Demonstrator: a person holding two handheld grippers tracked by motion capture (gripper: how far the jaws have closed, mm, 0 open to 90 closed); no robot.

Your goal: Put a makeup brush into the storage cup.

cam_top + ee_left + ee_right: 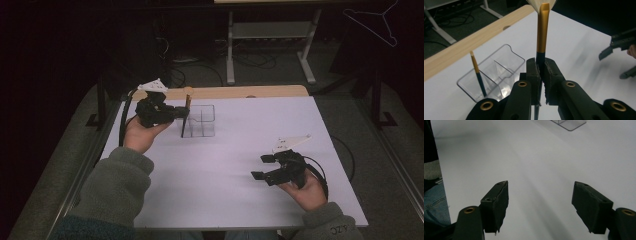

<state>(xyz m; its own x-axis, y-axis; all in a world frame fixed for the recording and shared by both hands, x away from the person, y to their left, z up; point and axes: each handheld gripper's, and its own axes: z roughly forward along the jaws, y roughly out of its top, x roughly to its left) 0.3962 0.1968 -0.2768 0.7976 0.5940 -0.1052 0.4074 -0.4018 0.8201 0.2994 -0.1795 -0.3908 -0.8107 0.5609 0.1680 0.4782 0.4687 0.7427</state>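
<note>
The left tool (186, 112), held level in an upturned palm near the far left corner of the white bench (240, 200), is clamped on one upright black-and-gold brush (542, 32) just beside the clear plastic divided holder (199, 121). A second such brush (477, 72) leans inside that holder. The right tool (261, 167), near the right edge, stands apart, gripping nothing.

Brush (542, 30) bristles cut off by top edge; handle's lower part hidden between jaws.
</note>
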